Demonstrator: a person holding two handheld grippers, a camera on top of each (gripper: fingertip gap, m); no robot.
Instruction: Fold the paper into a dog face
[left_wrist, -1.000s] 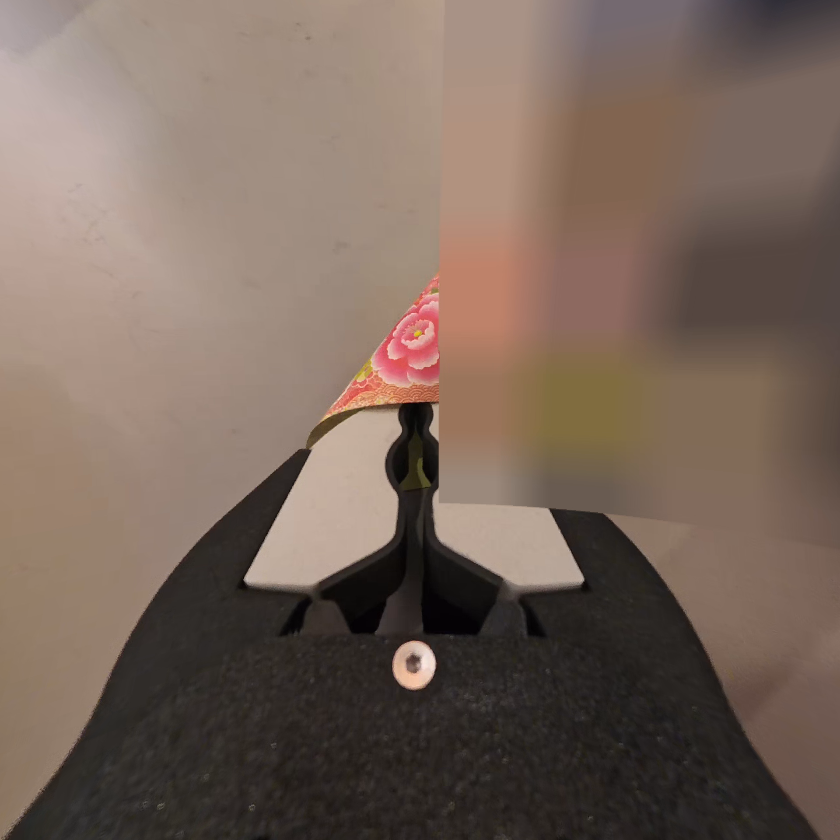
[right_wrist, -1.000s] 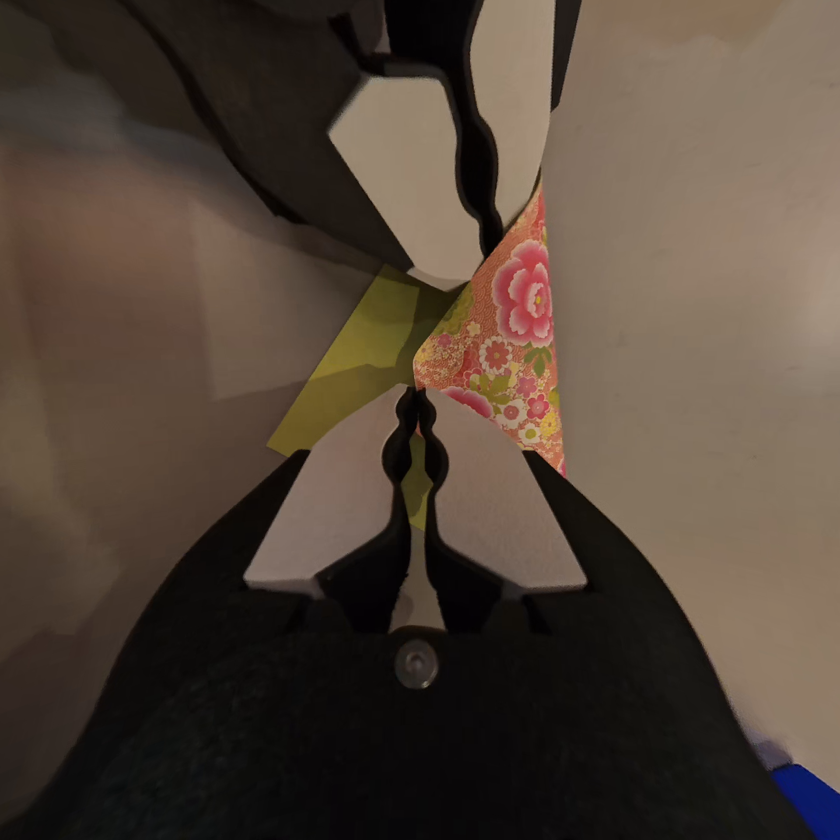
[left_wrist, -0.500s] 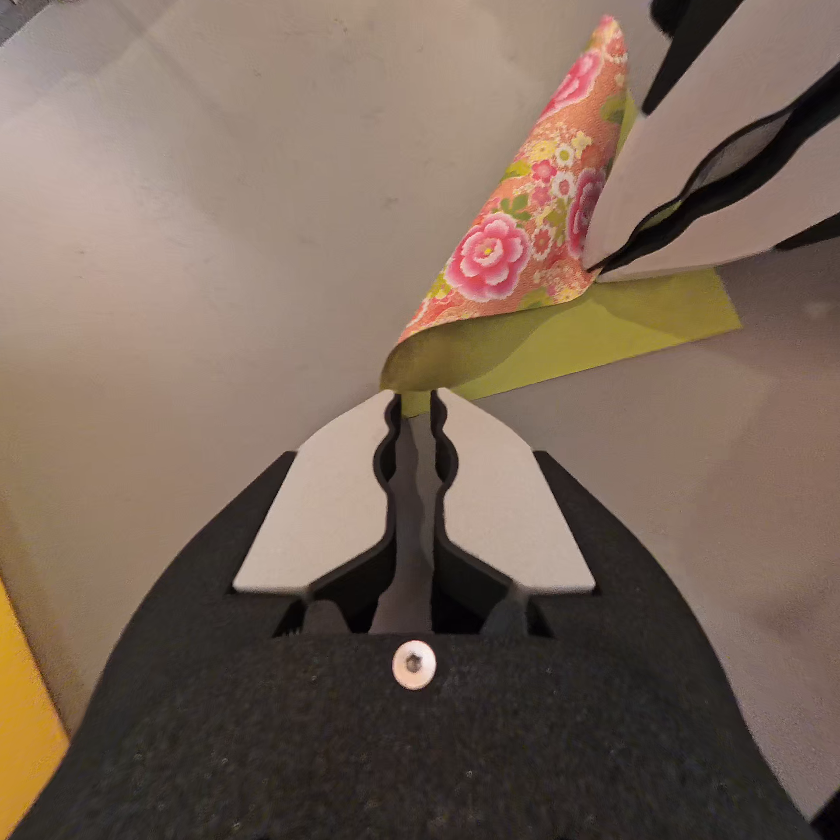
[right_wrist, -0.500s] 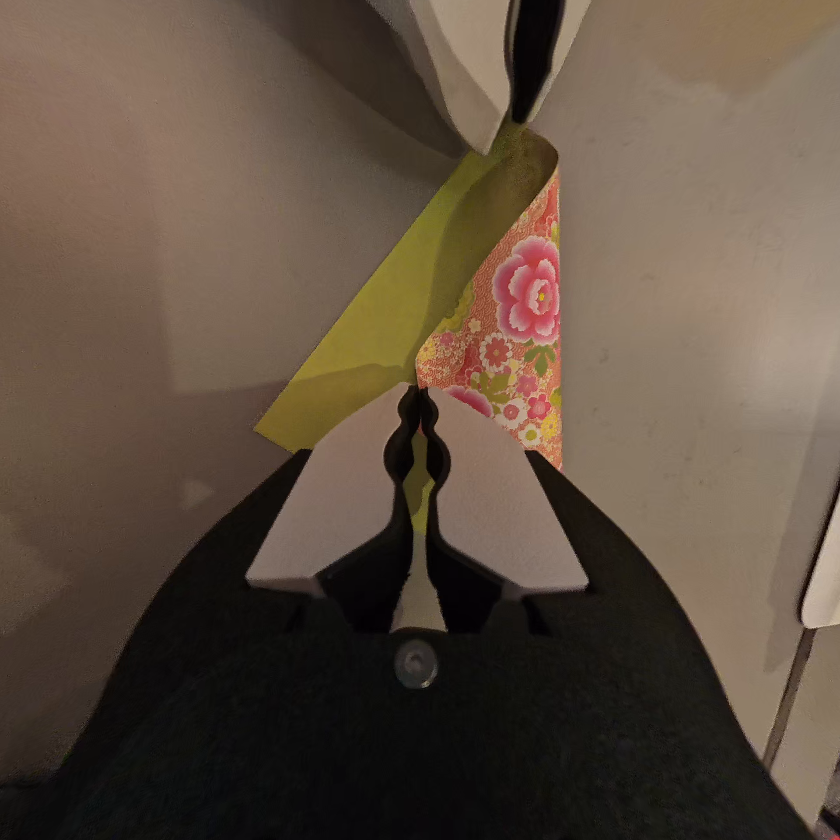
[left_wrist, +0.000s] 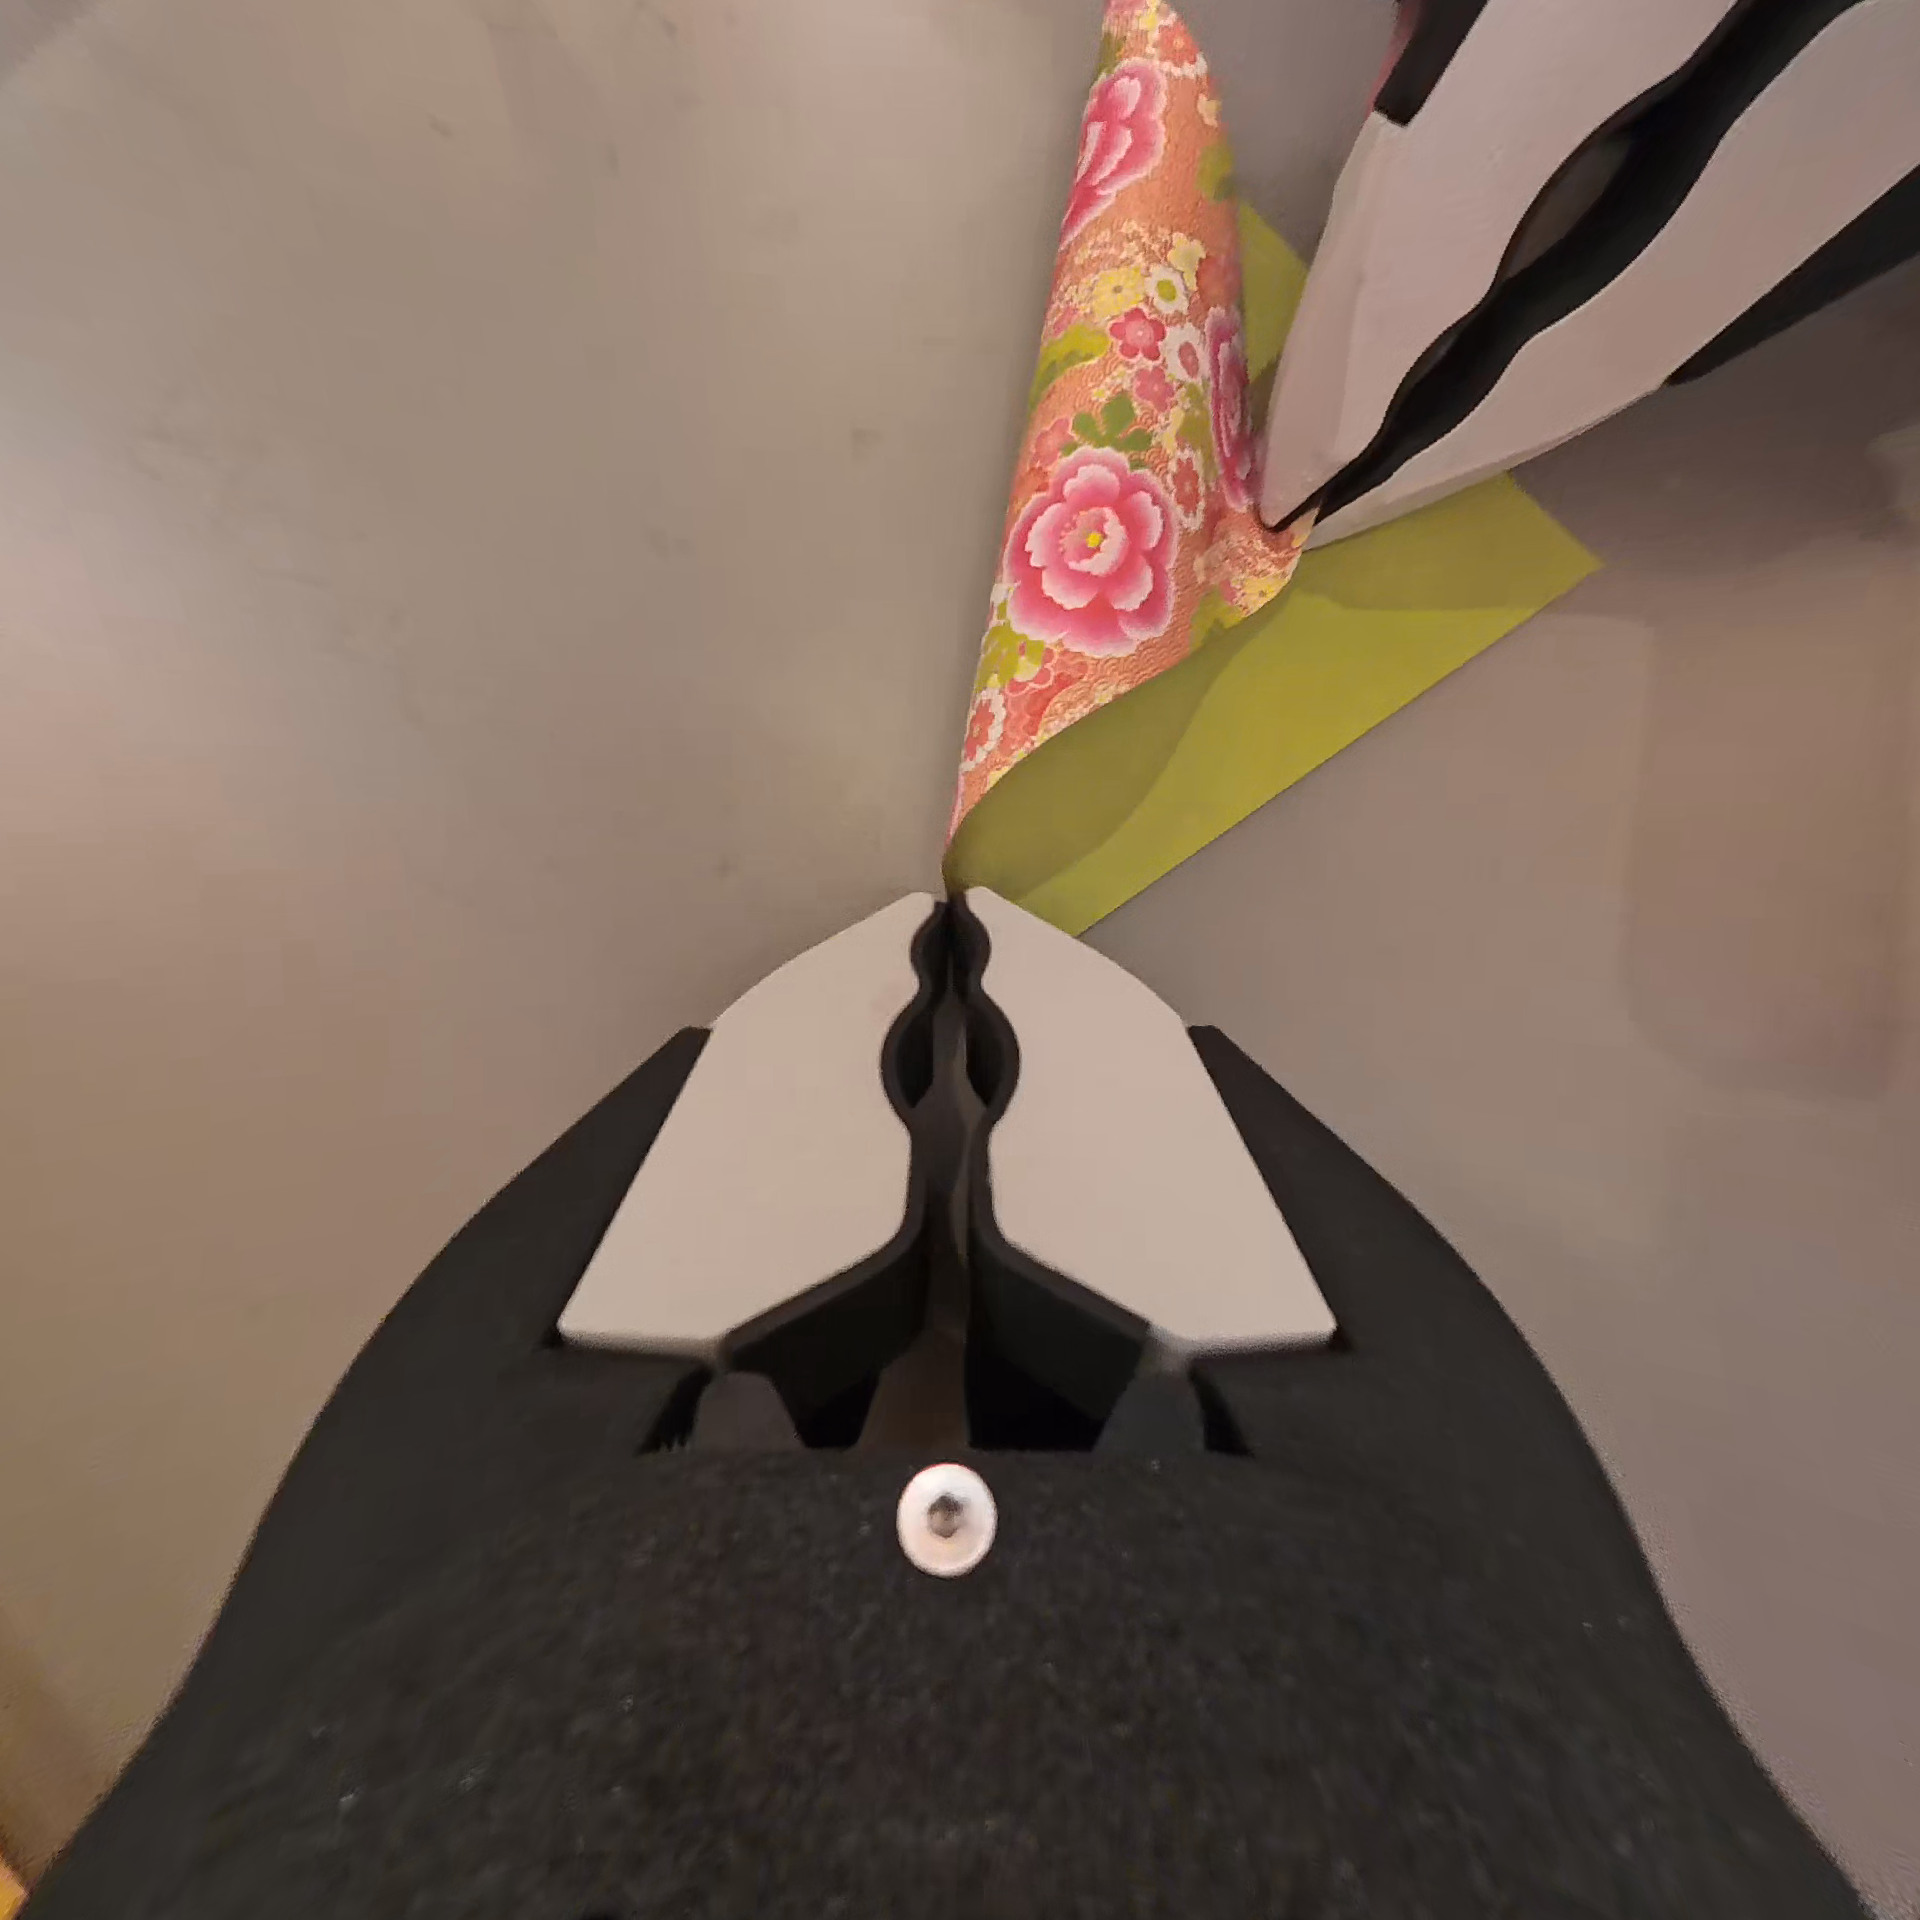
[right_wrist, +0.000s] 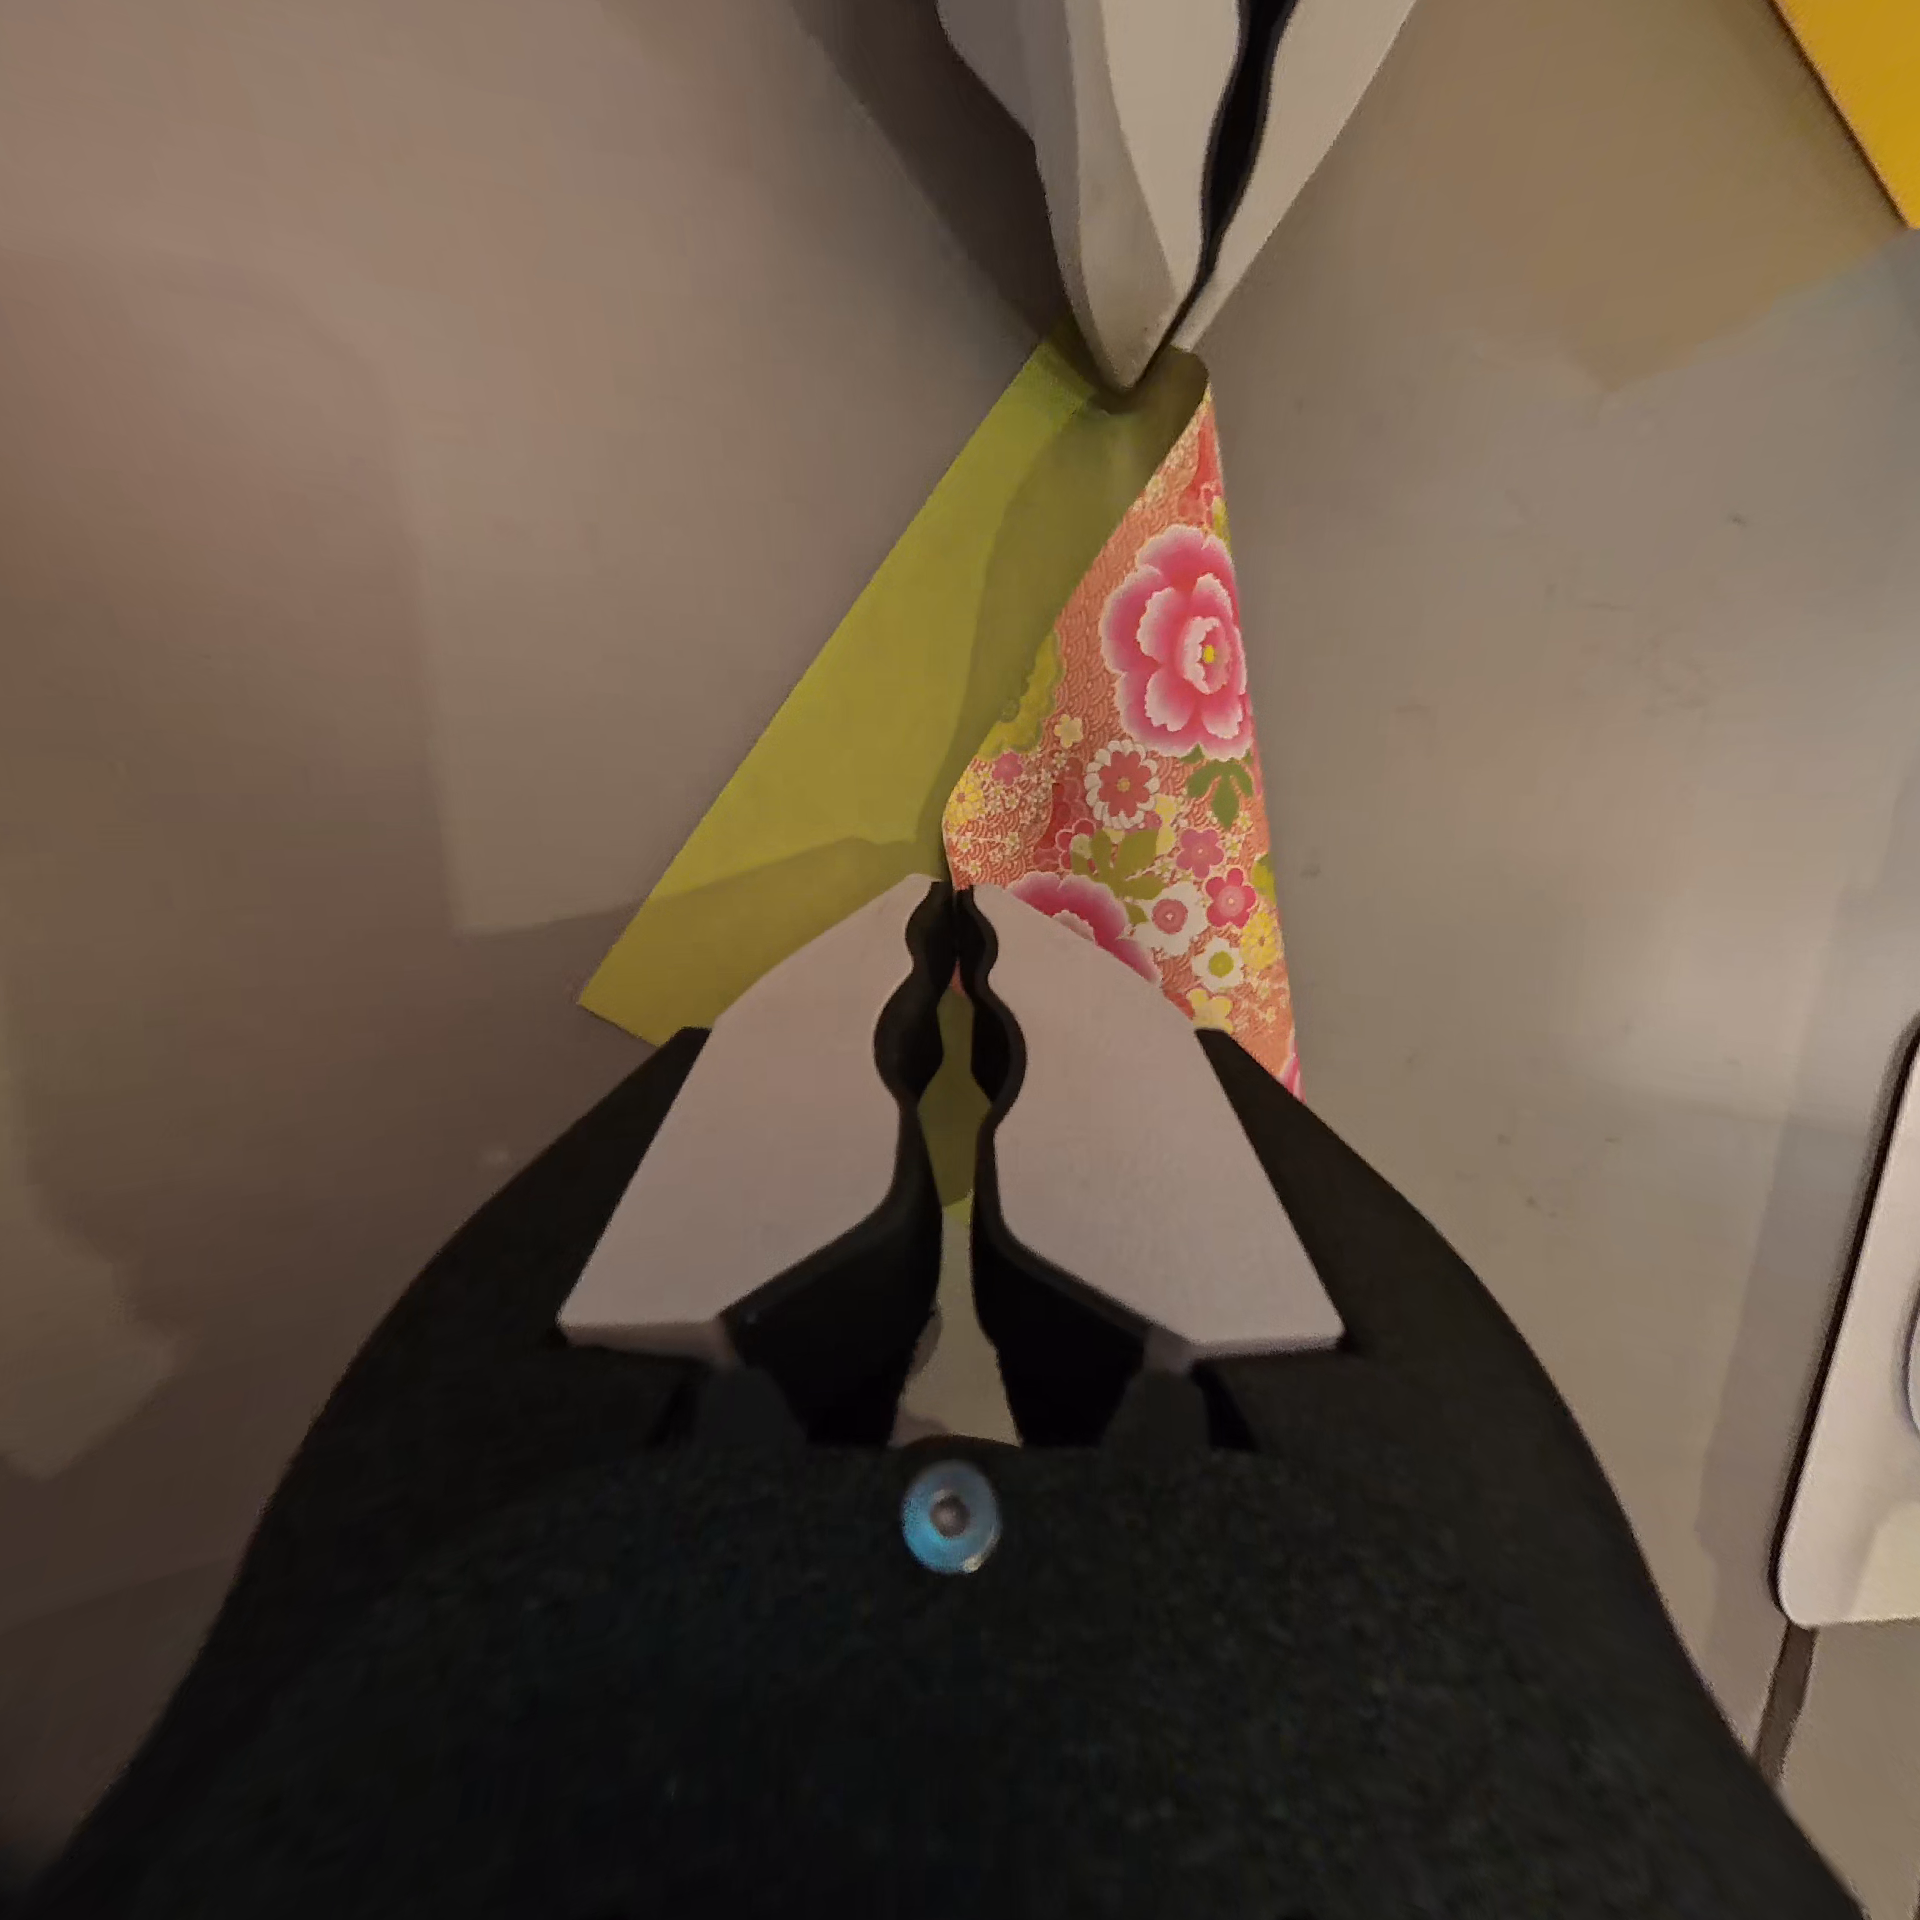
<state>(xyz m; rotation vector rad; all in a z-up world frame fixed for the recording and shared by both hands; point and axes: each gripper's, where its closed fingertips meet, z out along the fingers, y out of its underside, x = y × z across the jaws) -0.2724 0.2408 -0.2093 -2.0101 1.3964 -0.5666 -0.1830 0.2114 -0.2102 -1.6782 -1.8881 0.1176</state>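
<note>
We are pinching the paper (left_wrist: 1101, 540) with both claws on the grey worktop (left_wrist: 468, 468): our left claw (left_wrist: 951, 909) is clamping its near corner, our right claw (right_wrist: 951, 891) a lifted flowered flap (green underside showing), farther along.

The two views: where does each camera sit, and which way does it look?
Left wrist view: on the left tool, looking along its fingers at the paper on the grey table; the right tool enters upper right.
Right wrist view: on the right tool, facing the left tool.
Shared: paper, table, both tools.
</note>
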